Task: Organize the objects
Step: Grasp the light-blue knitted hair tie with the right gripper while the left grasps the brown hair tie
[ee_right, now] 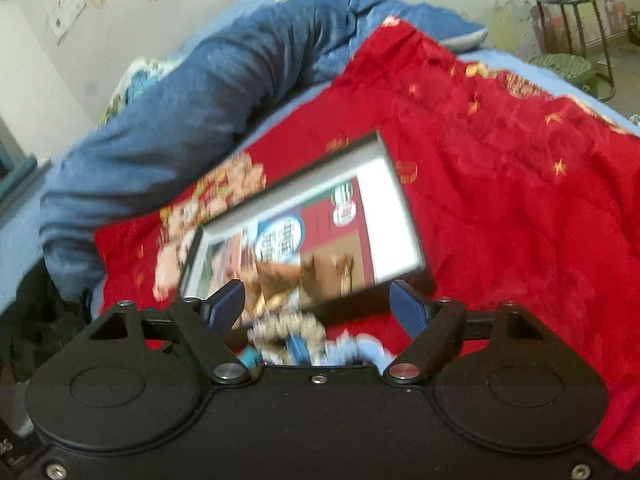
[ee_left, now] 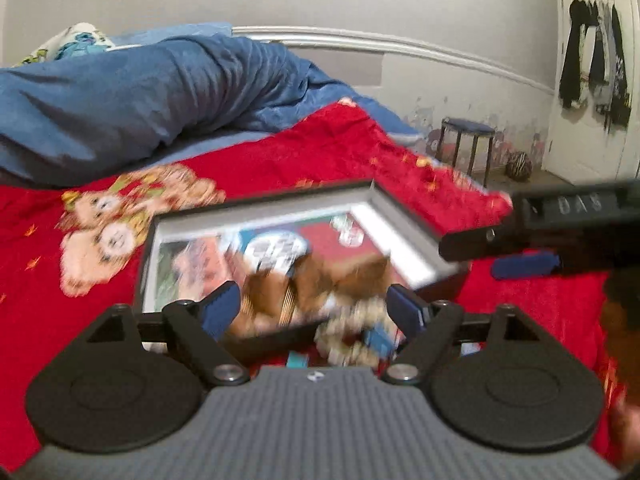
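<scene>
An open black box (ee_left: 384, 200) with a white inner rim lies on the red blanket (ee_left: 280, 152). It holds printed packets and brown wrapped items (ee_left: 316, 276). More small items (ee_left: 360, 340), beige and blue, lie on the blanket at the box's near edge. My left gripper (ee_left: 314, 308) is open just above them. My right gripper (ee_left: 516, 248) comes in from the right in the left wrist view, beside the box. In the right wrist view the right gripper (ee_right: 318, 304) is open over the same box (ee_right: 396, 216) and the loose items (ee_right: 292, 332). Both views are blurred.
A rolled blue duvet (ee_left: 140, 92) lies across the back of the bed. A dark stool (ee_left: 466, 136) and a ball (ee_left: 519, 165) are on the floor to the right. Clothes (ee_left: 592, 64) hang on a white door. The red blanket extends right of the box (ee_right: 520, 200).
</scene>
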A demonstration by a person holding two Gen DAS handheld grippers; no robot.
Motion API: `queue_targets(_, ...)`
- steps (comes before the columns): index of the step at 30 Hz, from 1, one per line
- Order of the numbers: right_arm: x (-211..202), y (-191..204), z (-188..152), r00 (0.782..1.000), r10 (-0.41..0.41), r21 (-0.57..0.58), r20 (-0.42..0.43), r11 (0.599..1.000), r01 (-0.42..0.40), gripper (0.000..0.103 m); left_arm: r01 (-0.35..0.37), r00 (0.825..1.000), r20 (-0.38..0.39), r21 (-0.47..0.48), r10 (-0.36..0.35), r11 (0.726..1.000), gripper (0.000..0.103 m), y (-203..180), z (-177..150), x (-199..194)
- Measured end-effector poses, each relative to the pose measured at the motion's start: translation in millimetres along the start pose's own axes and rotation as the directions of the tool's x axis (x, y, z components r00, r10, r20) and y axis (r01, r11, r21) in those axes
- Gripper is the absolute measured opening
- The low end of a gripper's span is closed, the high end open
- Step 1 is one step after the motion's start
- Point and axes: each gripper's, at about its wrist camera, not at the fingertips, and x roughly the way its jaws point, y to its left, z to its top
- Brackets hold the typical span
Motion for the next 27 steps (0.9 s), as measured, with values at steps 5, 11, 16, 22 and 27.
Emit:
queue_targets(5, 18.8, -0.3, -19.2, 0.994, -0.003, -0.013, -0.105, 1.0, 0.001, 0.079, -0.02, 0.998, -0.066, 0.059, 0.024, 0.998, 0.088, -10.6, -34.6, -4.6)
queue_targets(11, 37.7, 2.1, -30.6, 0.987, -0.026, -0.033, -0.156, 0.999, 0.021, 0.078, 0.023, 0.995, -0.1, 0.093, -0.014, 0.995, 0.088, -23.5, -47.3, 8.3)
queue_targets(16, 45.6, 3.3, -37.7, 0.982, -0.072, -0.074, -0.172, 0.995, 0.06, 0.078, 0.021, 0.99, -0.143, 0.068, -0.011, 0.997, 0.087, -20.0, -56.0, 18.2)
queue_targets(22, 45.1, 3.7, -38.4, 0.98, -0.102, -0.097, -0.169, 0.992, 0.086, 0.075, -0.002, 0.989, -0.147, -0.004, 0.002, 1.0, 0.071, -15.9, -60.2, 27.1)
queue_targets(27, 48.1, -0.9, -37.7, 0.973, -0.127, -0.093, -0.192, 0.99, 0.11, 0.069, 0.037, 0.986, -0.162, -0.051, -0.045, 0.998, 0.046, -14.9, -62.1, 28.5)
